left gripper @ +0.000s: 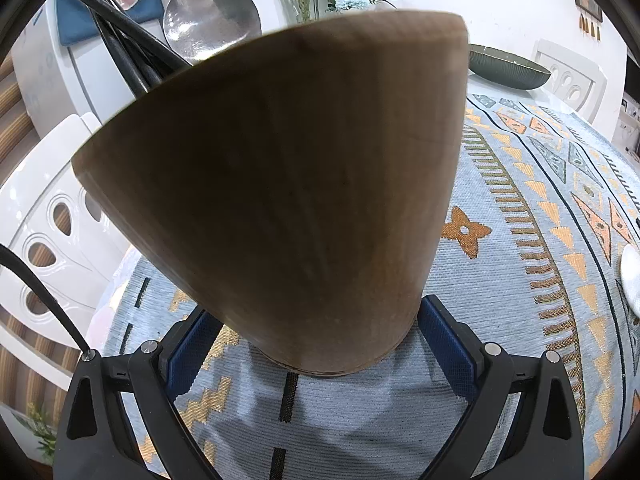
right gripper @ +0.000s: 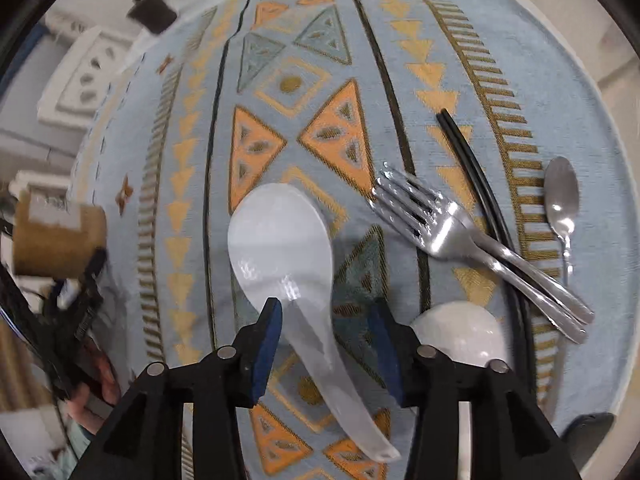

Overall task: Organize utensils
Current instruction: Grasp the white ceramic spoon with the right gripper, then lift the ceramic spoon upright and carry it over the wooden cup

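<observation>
So the wooden utensil holder (left gripper: 280,184) is a plain round brown cup, tilted over to the left, with a few dark utensils (left gripper: 120,40) poking out of its top left. Over on the patterned cloth, a translucent white soup spoon (right gripper: 288,264) lies bowl-up with its handle running down and to the right. A second white spoon (right gripper: 460,332) sits just right of it. Two shiny forks (right gripper: 452,232) lie stacked, tines pointing upper left, crossing a pair of black chopsticks (right gripper: 476,172). A small metal spoon (right gripper: 562,196) lies furthest right.
</observation>
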Demonstrator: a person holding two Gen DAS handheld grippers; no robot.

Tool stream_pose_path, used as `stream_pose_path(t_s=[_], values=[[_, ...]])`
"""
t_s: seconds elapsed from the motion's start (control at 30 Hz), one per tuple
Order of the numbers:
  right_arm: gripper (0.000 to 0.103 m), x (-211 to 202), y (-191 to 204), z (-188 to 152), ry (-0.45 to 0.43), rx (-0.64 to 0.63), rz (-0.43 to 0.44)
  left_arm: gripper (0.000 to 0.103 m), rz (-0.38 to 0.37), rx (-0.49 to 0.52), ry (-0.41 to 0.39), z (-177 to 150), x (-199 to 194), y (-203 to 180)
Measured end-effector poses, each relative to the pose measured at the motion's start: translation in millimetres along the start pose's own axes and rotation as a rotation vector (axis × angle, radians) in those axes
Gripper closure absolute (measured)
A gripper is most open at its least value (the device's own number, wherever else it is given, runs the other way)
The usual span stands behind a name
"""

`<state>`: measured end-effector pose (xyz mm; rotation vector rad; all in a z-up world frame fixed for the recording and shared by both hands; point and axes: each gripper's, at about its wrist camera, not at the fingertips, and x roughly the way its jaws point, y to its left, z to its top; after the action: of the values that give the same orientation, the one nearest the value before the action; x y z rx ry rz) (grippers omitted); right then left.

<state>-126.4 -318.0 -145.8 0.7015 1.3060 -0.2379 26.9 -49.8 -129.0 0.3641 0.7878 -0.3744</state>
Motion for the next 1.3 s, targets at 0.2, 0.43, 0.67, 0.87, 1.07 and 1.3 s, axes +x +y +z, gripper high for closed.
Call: stream_pose_path(t_s=[0.2,0.43,0.67,0.87,1.07,1.3], values=[[0.080,6.5,60.0,-0.6,-0.003,-0.185,-0.195,0.005,-0.001,0.000,0.000,0.0,-0.5,-0.5],[0.097,-8.2,84.8,-12.4,0.004,-0.218,-0.168,0.005,-0.003,-0.001,0.000,0.6,-1.0,-0.7],[0.094,15.8,88.0,-4.6,0.058,-0.215,-0.146,0.005,-0.006,-0.002,0.000,1.3,-1.4,0.3],[0.094,2.3,103.4,3.6,-0.018,-0.226,-0.073,0.005,-0.008,-0.004,0.001,1.6,-1.4,2.2],[0.094,-78.8,136.5,9.5,-0.282,-0.274,0.154,0.005,-0.009,-0.005,0.001,2.3,-1.0,3.7],[0.094,-150.7,195.6,39.6,-0.555,-0.271,0.347,0.005,-0.006,-0.004,-0.008,1.7,-2.6,2.8]])
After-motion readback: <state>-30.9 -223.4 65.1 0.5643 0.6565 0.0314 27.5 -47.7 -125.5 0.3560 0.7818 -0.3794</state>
